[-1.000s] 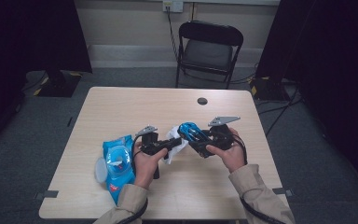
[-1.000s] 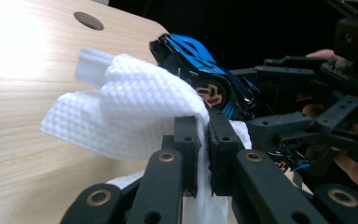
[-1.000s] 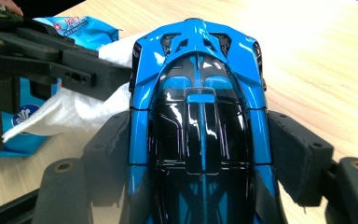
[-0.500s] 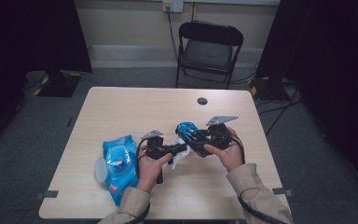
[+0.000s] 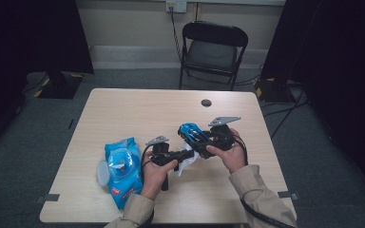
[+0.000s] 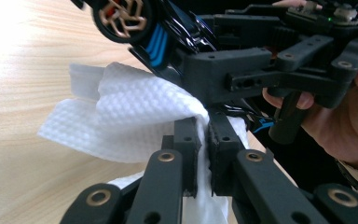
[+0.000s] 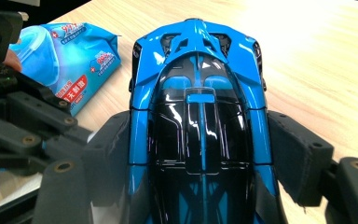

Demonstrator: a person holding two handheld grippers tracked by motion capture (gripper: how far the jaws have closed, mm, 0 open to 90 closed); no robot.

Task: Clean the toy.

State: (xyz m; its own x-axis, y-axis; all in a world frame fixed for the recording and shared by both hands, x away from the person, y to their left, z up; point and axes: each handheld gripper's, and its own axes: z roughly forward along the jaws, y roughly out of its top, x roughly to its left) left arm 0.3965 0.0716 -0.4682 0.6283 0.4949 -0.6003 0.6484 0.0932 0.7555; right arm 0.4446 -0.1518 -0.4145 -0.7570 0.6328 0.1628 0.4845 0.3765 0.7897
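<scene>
Above the near middle of the worktop point(image 5: 138, 107), the right gripper point(image 5: 200, 139) holds a blue and black toy car point(image 5: 190, 131) clear of the surface, its jaws standing wide and pressed against the car's two sides. The left gripper point(image 5: 190, 153) has its jaws nearly shut on a folded white wipe point(image 6: 135, 116), which sits just under the car, by a bronze-spoked wheel point(image 6: 121, 14).

The step in hand looks like wiping the car's lower side. To do it well, the right gripper should keep the car steady while the left drags the loose fold of the wipe along the bodywork — not the hard jaw tips, which could scratch the glossy paint. Turning the car a little would bring the sill and wheel towards the cloth, since the right gripper's own frame crowds that side and may block the stroke.

On the worktop's left lies a blue pack of wipes point(image 5: 122, 170) with its lid point(image 5: 103, 173) open, well apart from the work. A small dark round thing point(image 5: 206, 102) sits near the far edge, and a folding chair point(image 5: 212, 52) stands beyond the table — neither is in the way
</scene>
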